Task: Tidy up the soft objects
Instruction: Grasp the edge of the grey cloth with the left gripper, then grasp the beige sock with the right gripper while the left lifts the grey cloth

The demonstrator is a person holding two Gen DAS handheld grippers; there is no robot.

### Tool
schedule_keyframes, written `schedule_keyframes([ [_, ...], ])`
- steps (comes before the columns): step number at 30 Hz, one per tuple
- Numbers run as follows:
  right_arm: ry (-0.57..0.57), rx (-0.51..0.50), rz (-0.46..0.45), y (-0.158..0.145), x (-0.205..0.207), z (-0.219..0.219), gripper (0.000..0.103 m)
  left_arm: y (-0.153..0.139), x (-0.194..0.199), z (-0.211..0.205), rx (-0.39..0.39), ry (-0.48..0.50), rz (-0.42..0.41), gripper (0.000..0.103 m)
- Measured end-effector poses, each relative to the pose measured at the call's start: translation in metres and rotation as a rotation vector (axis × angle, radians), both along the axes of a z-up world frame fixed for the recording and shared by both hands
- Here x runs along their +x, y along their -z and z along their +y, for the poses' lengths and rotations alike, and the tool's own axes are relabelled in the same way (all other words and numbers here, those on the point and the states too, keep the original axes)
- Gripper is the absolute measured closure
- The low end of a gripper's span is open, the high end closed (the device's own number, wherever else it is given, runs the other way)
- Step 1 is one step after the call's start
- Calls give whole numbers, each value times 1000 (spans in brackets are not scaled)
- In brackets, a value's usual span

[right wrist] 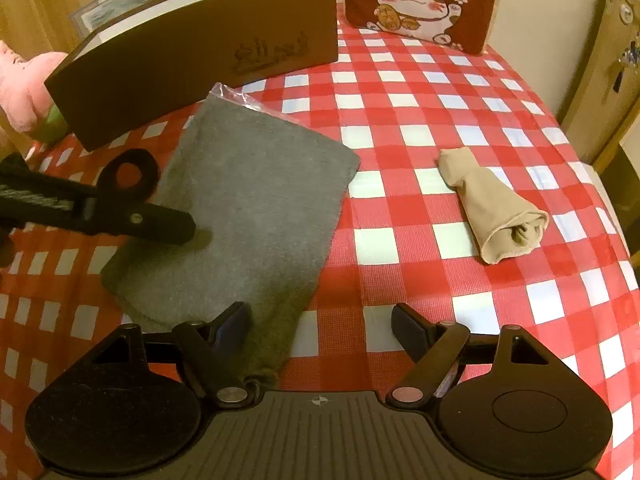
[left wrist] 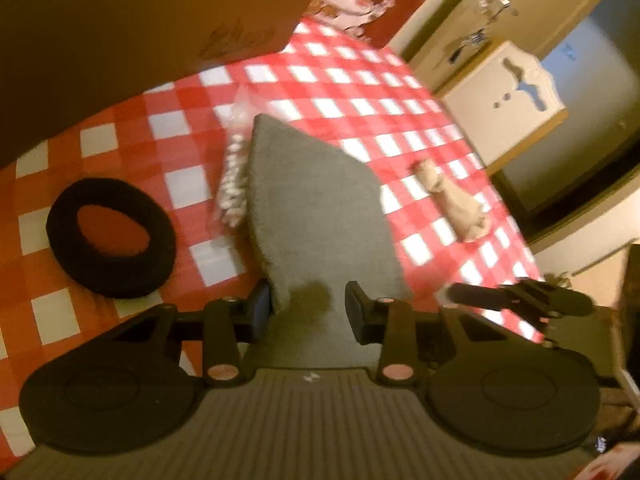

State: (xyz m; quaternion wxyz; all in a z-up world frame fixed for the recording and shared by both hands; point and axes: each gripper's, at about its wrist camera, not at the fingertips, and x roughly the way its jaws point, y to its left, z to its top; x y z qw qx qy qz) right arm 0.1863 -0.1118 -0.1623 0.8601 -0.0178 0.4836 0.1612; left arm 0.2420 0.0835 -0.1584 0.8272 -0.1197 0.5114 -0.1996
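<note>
Desk (right wrist: 440, 92) under a red-and-white checked cover. Grey cloth (right wrist: 256, 200) lies flat near the desk's near edge, one end reaching back toward the brown box (right wrist: 180, 52) that stands at the far edge. A clear plastic bag (left wrist: 234, 168) pokes out from under the cloth's far side.

Left tongs (left wrist: 308, 306): partly closed, the near edge of the cloth between the fingers; left pad touches the cloth, right pad seems just apart from it. Whether it is pinched, cannot tell. In the right wrist view one left finger (right wrist: 160, 222) presses down on the cloth.

Right tongs (right wrist: 320, 328): spread wide, holding nothing, above the cloth's near corner and bare cover.

Rolled beige stocking (right wrist: 492, 208) lies toward the right edge, well apart from the cloth. Black ring (left wrist: 112, 236) lies just beside the cloth on the other side. Cat cushion (right wrist: 420, 0) stands at the far edge.
</note>
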Motion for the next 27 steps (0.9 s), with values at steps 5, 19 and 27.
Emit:
schedule_keyframes([
  [5, -2, 2, -6, 0, -1, -1, 24, -1, 1, -16, 91, 29, -30, 67],
  [19, -86, 29, 15, -1, 2, -9, 24, -15, -21, -27, 115, -19, -62, 99],
  [27, -74, 58, -39, -27, 16, -47, 29, -57, -46, -28, 145, -101, -153, 99],
])
